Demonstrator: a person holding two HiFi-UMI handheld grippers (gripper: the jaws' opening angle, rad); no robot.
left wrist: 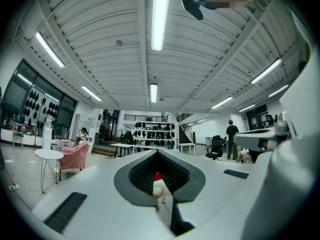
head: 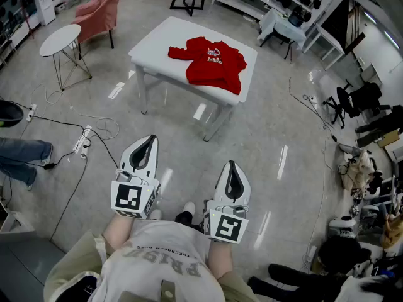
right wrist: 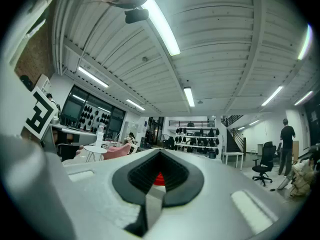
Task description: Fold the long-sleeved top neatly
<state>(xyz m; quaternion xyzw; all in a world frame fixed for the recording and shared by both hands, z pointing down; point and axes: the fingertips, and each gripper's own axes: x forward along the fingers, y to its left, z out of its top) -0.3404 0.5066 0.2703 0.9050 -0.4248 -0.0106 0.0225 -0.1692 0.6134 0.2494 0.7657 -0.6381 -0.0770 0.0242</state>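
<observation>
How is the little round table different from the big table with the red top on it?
The round table is small, bare, on thin wire legs. The big table is rectangular, on thick legs, and bears the red top. Both are white.

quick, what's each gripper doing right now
left gripper: closed, holding nothing
right gripper: closed, holding nothing

Pink armchair (head: pixel 101 11) beside a round side table (head: pixel 60 39) (white) — power strip (head: pixel 82 145) on the floor (head: pixel 264 143).
</observation>
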